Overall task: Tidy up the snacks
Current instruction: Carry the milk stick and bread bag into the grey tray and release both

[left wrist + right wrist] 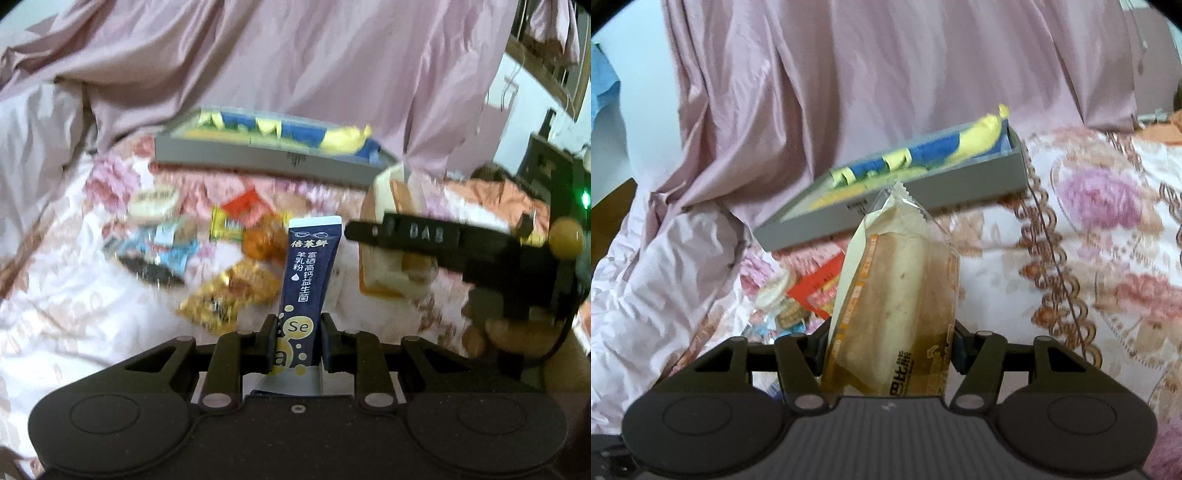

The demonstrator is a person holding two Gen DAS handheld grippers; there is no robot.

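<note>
My left gripper (298,338) pinches a dark blue stick sachet with white lettering (308,273); my right gripper (890,345) clamps a clear-wrapped bread slice packet (897,295). Both are held above the loose snack pile (207,258). I'd carry them level to the shallow grey box (923,192) beyond, releasing low inside

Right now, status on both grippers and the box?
Left gripper shut on navy sachet. Right gripper shut on bread pack. Grey box ahead, part-filled. Path clear.
</note>
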